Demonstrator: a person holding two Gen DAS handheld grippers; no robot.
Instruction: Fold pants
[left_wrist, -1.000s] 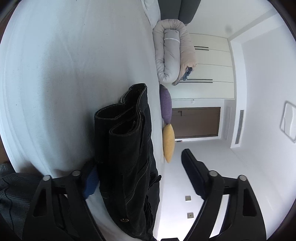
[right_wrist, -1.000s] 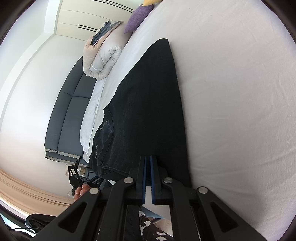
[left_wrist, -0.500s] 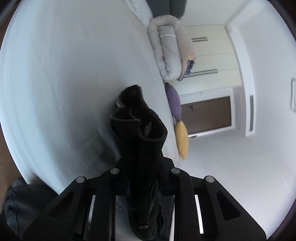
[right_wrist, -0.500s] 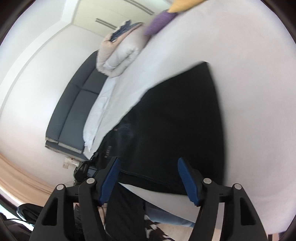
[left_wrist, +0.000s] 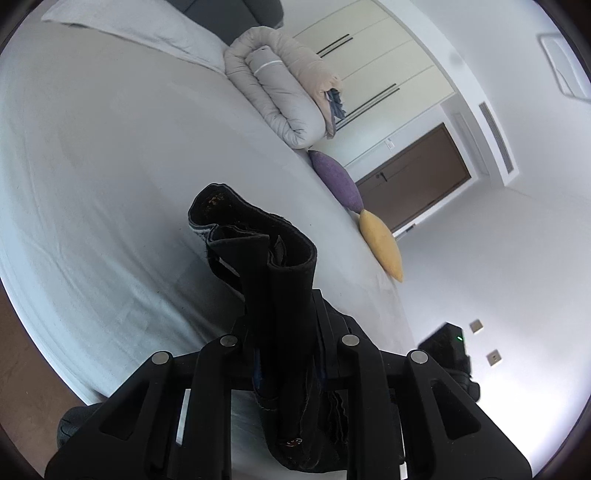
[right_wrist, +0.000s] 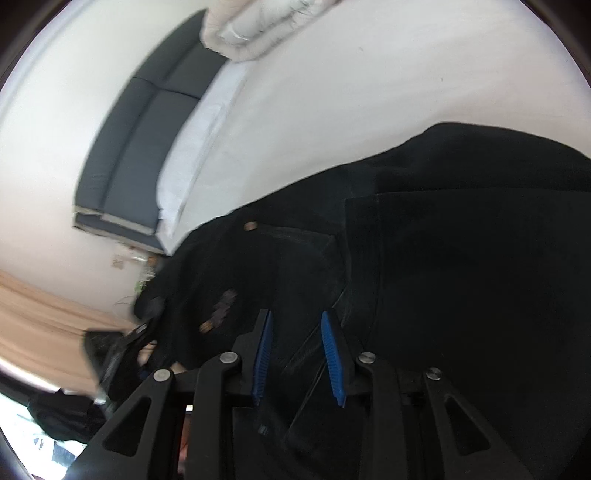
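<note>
The black pants (left_wrist: 258, 251) are bunched in thick folds between the fingers of my left gripper (left_wrist: 284, 332), which is shut on them and holds them above the white bed (left_wrist: 92, 166). In the right wrist view the pants (right_wrist: 461, 258) fill the lower right, lying on the bed (right_wrist: 332, 92), with a metal button showing. My right gripper (right_wrist: 297, 339) is part open, its blue pads (right_wrist: 264, 354) on either side of a fold of the pants, not clamped.
A rolled grey duvet (left_wrist: 280, 88) lies at the far side of the bed, with a purple cushion (left_wrist: 336, 177) and a yellow cushion (left_wrist: 380, 243) beside it. A dark headboard (right_wrist: 136, 125) and a white pillow (right_wrist: 199, 122) show in the right wrist view.
My left gripper has closed on the bunched pants and lifted them. My right gripper let go of the pants edge, opened, and moved in close over the pants.
</note>
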